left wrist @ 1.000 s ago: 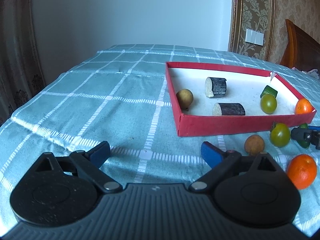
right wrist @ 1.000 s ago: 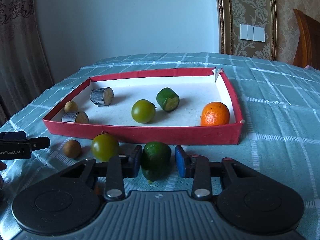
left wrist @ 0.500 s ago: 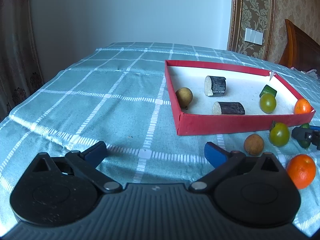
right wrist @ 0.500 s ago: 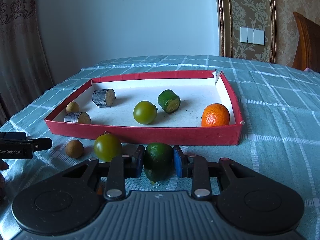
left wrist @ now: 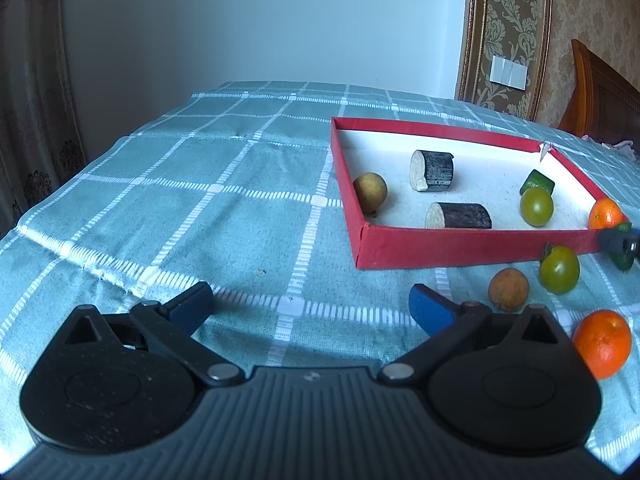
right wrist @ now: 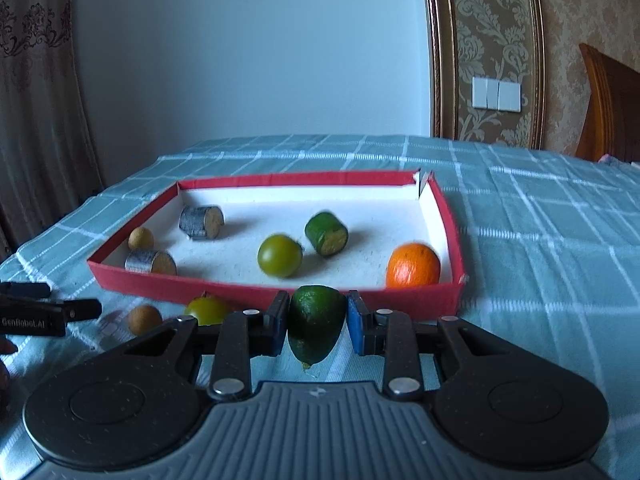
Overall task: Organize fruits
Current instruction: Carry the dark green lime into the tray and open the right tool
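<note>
Now dark green, tapered fruit piece [right wrist: 316, 326]

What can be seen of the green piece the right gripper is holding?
The green piece is dark green and smooth-skinned, broad at the top and tapering to a blunt tip below. It sits upright between the blue pads of the right gripper, which press on both its sides. It hangs just before the near wall of the red tray, apparently lifted above the checked cloth.

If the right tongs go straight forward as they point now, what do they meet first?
Probably the near wall of the red tray, directly ahead of the right tongs holding the green fruit piece; their height is unclear.
</note>
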Demonstrator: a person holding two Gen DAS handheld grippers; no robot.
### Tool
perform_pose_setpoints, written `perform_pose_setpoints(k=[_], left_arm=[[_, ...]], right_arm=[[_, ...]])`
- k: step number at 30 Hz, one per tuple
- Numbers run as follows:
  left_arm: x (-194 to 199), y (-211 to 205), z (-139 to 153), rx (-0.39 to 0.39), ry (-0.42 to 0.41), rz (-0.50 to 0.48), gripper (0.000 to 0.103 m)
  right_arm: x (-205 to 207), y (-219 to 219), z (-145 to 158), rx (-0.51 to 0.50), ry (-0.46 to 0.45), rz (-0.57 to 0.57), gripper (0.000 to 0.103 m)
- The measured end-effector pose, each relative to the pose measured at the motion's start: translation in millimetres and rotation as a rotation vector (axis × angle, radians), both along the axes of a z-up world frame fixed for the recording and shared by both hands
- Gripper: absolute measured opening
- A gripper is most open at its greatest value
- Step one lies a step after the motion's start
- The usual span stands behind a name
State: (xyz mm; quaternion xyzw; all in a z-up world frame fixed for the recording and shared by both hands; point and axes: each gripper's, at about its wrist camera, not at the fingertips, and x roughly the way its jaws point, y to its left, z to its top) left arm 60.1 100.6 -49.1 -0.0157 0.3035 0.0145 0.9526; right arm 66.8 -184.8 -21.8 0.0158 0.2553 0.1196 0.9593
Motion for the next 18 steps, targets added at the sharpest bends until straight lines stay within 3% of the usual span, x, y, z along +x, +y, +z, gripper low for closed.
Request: perform_pose_setpoints(k=[8,18], left_arm=[[0,0,0,-0.002,0.0,0.0,0.103],[0,0,0,-0.001,0.001,0.0,0.103]], right_arm=[[27,0,15,-0.028,-0.046,-0.021,0.03],[67,1,5,-0.07,-0.014,-0.057,0.03]])
